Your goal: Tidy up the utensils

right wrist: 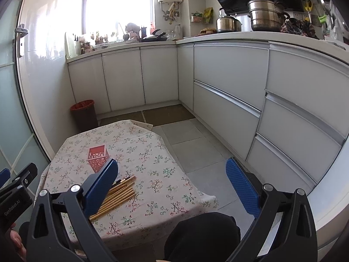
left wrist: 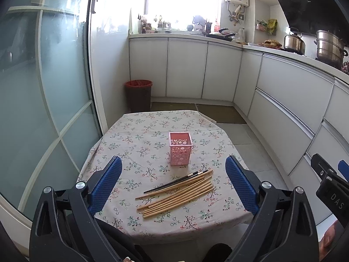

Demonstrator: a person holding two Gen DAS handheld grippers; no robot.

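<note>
We see a pink holder (left wrist: 180,148) upright mid-surface (left wrist: 135,131), with the chopsticks (left wrist: 178,192) lying loose just nearer the front edge. Left gripper (left wrist: 173,183) and right gripper (right wrist: 172,181) hover above, jaws spread, empty.

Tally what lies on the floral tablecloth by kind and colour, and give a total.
Wooden chopsticks: 8
Black chopsticks: 2
Pink perforated holder: 1
Total: 11
The wooden count is my best reading, since they overlap.
</note>
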